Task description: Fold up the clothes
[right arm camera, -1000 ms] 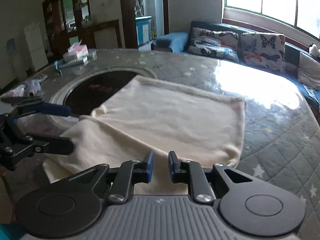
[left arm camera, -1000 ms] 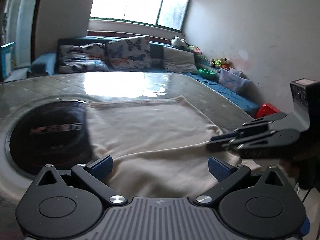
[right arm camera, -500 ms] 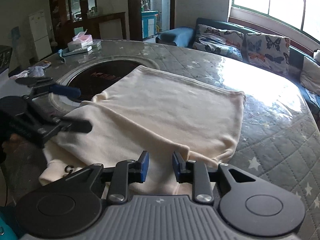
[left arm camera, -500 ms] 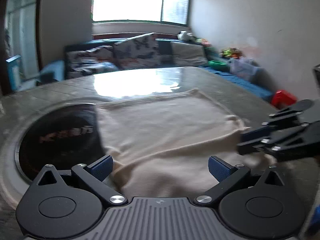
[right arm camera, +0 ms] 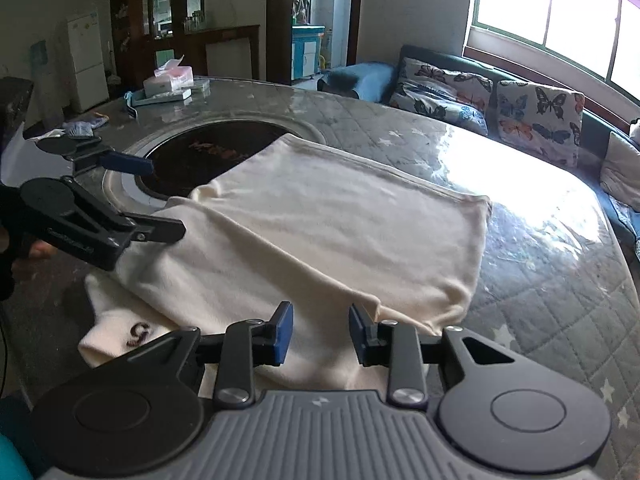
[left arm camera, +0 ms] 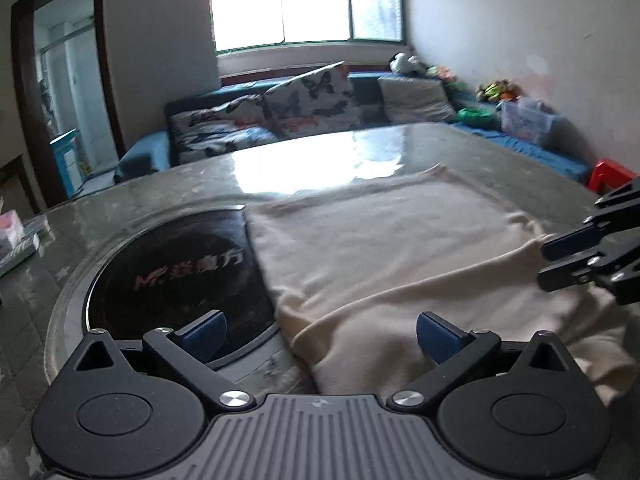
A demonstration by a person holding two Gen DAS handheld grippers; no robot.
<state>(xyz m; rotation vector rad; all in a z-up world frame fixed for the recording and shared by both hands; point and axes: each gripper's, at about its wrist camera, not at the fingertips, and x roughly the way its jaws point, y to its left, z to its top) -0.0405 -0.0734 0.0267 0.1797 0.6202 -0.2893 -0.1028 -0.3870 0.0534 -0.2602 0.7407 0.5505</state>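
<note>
My right gripper (right arm camera: 320,330) jaws just opening over cream knit garment (right arm camera: 320,220), dark "G" mark left of jaws; left gripper (left arm camera: 318,338) wide apart, nothing held.

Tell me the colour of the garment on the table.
Cream, plain garment; clearest in the right wrist view.

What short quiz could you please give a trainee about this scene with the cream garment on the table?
1. True or false: the right gripper is clamped on the cream garment.
2. What does the garment's far left corner overlap? A) black round inset B) tissue box C) sofa cushion
3. Fill in: the left gripper has its jaws ____.

Key: 1 false, its jaws have just been opening and the pads stand apart above the cloth; 2 A; 3 open.
</note>
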